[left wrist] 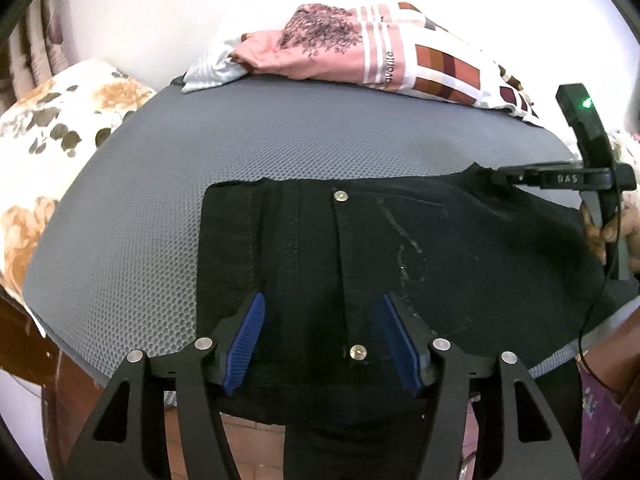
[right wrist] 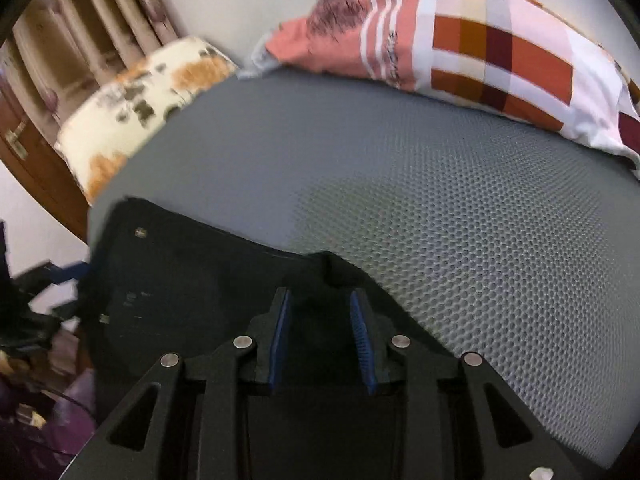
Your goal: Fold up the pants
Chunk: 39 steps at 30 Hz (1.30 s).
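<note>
Black pants (left wrist: 400,240) lie folded on the grey mesh mat (left wrist: 140,220), with metal rivets showing along a stitched strip (left wrist: 356,352). My left gripper (left wrist: 323,298) hovers low over their near edge. It is open, its blue pads (left wrist: 248,340) set wide on either side of that strip. My right gripper (left wrist: 500,176) reaches in from the right and meets the pants' far right corner. In the right wrist view its blue pads (right wrist: 362,340) stand apart around dark cloth (right wrist: 180,288). I read the right gripper (right wrist: 319,294) as open. The corner of the fold (right wrist: 332,264) lies just past its tips.
A pink folded garment (left wrist: 320,44) and a checked pillow (left wrist: 448,72) lie along the mat's far edge. A floral pillow (left wrist: 48,152) lies off the mat's left side. Bare mat (right wrist: 480,240) stretches to the right of the pants. A hand (left wrist: 600,236) holds the right gripper.
</note>
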Available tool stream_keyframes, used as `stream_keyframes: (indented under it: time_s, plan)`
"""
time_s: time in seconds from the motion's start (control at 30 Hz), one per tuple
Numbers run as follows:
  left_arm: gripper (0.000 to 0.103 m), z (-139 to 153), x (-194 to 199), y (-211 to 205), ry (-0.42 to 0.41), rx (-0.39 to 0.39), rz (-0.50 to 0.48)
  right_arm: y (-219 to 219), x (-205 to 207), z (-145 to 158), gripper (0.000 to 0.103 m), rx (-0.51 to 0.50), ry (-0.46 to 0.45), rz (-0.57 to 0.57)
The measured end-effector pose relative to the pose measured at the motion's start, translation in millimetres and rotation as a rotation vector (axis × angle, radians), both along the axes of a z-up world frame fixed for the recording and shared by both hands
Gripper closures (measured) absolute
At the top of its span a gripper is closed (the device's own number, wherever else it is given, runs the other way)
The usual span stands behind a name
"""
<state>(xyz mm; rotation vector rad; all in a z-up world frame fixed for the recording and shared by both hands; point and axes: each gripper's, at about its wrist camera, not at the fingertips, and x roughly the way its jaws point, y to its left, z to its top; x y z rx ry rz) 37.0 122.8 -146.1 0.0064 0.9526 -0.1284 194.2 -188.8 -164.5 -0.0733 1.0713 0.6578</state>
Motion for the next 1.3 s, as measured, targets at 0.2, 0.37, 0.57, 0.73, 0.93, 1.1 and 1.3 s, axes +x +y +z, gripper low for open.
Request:
stream_keyframes:
  time_s: [0.2,0.37,0.57,0.73,0.93,1.1,1.3]
  plan:
    - [0.042,8,3,33,-0.004,-0.03,0.111,14,7,-12,0.076,-0.058,0.002,0.065]
    - [0.042,23,-2,83,0.001,-0.069,0.256,27,11,-5,0.097,-0.122,-0.084,0.066]
    - [0.042,17,-26,129,0.119,-0.073,0.265,6,23,-18,0.098,0.016,-0.031,-0.023]
    - [0.042,1,-35,128,0.22,-0.263,0.153,-5,30,-30,0.097,0.148,0.019,-0.068]
    - [0.042,-14,-21,111,0.318,-0.533,0.082,0,28,-30,0.096,0.134,-0.001,-0.07]
    - [0.085,-15,-8,100,0.327,-0.49,0.12,-1,24,-29,0.095,0.123,-0.018,-0.078]
    - [0.087,46,0,63,0.079,-0.308,0.058,-1,17,-19,0.098,0.123,-0.074,-0.112]
